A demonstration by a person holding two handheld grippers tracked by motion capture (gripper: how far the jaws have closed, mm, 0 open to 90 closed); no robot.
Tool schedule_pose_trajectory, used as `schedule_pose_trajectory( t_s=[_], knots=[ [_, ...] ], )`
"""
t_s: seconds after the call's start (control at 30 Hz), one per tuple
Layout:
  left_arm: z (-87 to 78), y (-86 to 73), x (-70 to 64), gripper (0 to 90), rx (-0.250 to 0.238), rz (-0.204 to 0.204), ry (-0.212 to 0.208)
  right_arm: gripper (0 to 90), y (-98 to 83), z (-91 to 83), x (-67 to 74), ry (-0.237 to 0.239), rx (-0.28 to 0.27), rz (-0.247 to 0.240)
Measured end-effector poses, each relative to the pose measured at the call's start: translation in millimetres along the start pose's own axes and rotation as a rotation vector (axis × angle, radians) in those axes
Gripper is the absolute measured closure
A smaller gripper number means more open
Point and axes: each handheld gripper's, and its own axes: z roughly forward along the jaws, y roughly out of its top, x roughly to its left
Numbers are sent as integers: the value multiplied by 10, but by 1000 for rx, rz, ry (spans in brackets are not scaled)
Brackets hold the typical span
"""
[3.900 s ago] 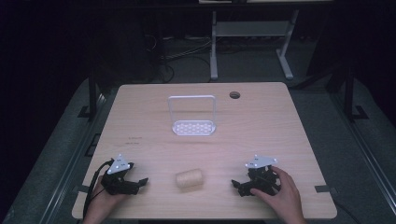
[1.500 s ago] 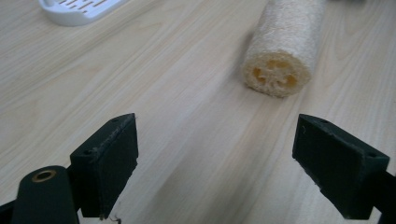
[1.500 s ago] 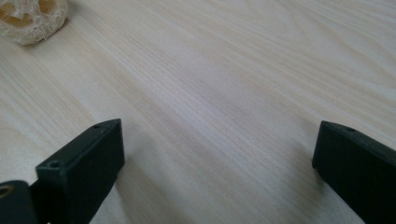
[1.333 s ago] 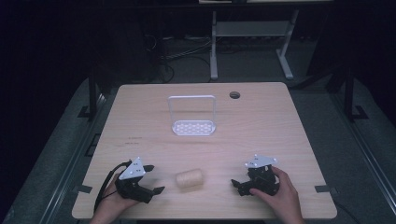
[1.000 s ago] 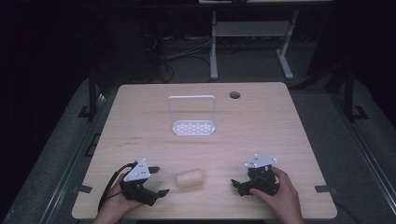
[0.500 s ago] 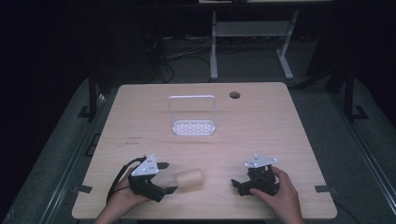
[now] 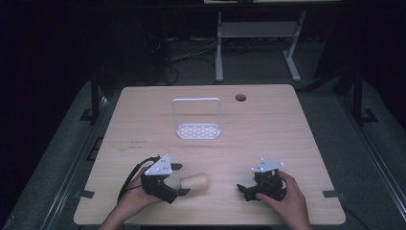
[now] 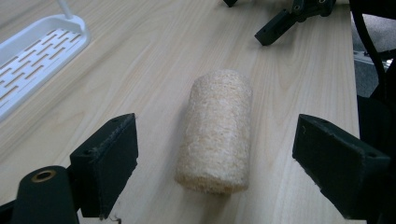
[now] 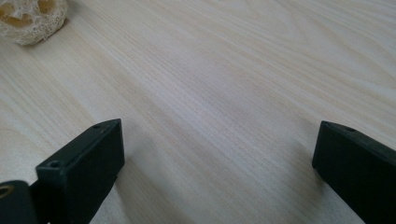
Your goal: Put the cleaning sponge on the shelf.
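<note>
My left gripper sits low near the front edge of the table, jaws spread wide, and the loofah roll lies right between them. In the left gripper view the loofah roll rests on its side on the wood, its near end between my two black jaws, with clear gaps on both sides, so nothing is touching it. The left hand wraps the gripper body from behind, cable looping off to the side.

My right gripper rests on the table well apart from the roll, over to the right, cradled in my right hand. Its jaws also stand wide, gripping nothing, bare wood between them; the right gripper view catches the end of the roll up in the far corner.

Farther back, at mid-table, a white rack with a perforated base and a tall wire hoop stands upright. Beyond it on the right, a small round hole sits in the tabletop.
</note>
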Motion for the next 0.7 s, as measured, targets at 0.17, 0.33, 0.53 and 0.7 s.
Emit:
schedule_pose_trajectory(
  t_s=[0.17, 0.33, 0.53, 0.7],
  knots=[
    [48, 29, 7, 138, 3, -1, -14, 18, 0, 0, 1, 0, 0, 1],
    [110, 48, 22, 138, 10, 2, -25, 19, 0, 0, 1, 1, 1, 2],
    [223, 79, 13, 139, 26, 18, -43, 18, 0, -1, 1, 1, 1, 2],
    [288, 79, 16, 139, 36, 29, -50, 18, 0, -1, 1, 1, 1, 2]
  ],
)
